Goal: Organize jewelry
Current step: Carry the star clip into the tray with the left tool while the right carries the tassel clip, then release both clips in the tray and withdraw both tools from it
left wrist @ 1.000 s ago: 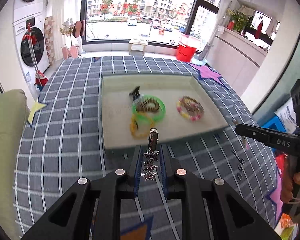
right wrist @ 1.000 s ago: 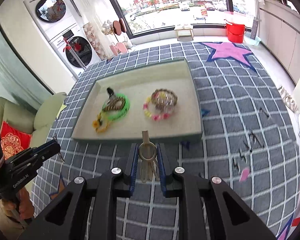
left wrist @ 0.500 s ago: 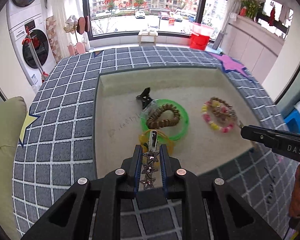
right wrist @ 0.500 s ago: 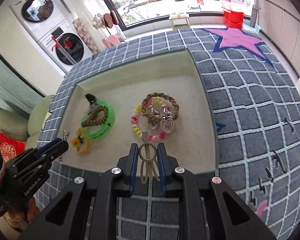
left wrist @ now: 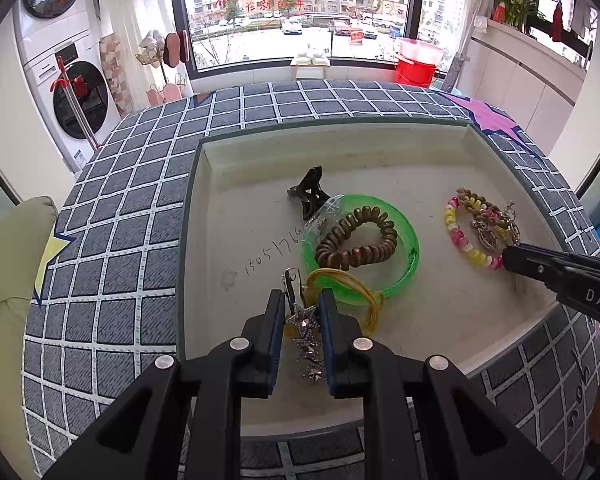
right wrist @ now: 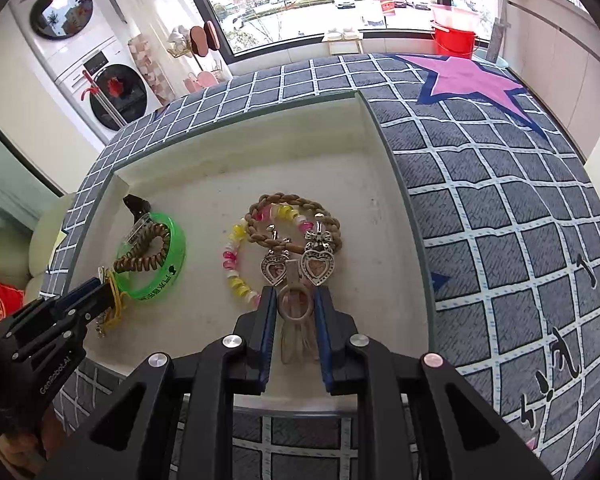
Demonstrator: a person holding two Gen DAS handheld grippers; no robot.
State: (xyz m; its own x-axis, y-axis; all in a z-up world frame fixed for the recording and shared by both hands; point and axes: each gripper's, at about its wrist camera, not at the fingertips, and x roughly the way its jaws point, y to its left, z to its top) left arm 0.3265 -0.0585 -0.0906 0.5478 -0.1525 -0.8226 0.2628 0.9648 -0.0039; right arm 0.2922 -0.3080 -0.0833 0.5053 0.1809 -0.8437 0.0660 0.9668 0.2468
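Left gripper [left wrist: 302, 312] clamped star hair clip [left wrist: 305, 334], over tray [left wrist: 380, 148] near green bangle [left wrist: 408, 256]. Right gripper [right wrist: 296, 308] clamped ring-top clip [right wrist: 295, 307] beside heart earrings [right wrist: 296, 266]. Several pieces already in tray; both clips not yet released.

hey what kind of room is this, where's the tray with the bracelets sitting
Most likely a home laundry or balcony room in an apartment. A stacked washer and dryer stand by the wall, a red bucket sits under a big window facing residential towers, and the tray rests on a checked cloth.
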